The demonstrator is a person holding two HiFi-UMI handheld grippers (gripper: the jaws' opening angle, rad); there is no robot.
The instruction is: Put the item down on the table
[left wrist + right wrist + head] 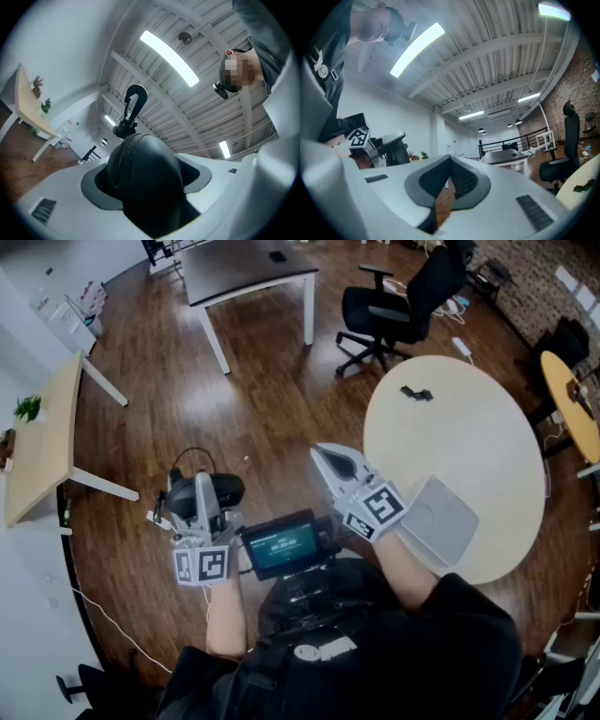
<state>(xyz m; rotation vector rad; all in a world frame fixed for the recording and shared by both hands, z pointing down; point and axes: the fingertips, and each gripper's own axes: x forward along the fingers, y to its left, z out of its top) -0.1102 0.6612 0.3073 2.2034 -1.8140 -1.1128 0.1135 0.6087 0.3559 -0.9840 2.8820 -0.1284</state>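
head view: the left gripper [201, 505] is pinching a black zip case [217, 491] and holding it over the wood floor [262, 399], well apart from the left edge of the round table [478, 437]; the case is not resting on the table. the right gripper [330, 461] is hovering just off that same left edge, jaws pressed together and carrying nothing. a grey pad [439, 519] is lying at the table's near edge and a small black object [415, 393] is sitting near its far edge. a black office chair [398, 301] is standing beyond the table

left gripper view: the jaws are standing wide and clamping the zip case [143, 180], which is filling the gap between them. the zipper is running up the case's front and a black loop [134, 104] is sticking up from its top. ceiling lights are showing behind, so the camera is pointing upward

right gripper view: the right gripper [450, 164] jaws are meeting at the tips, with only a thin wedge of floor showing between them and no object there. the left gripper [391, 149] is showing at the left
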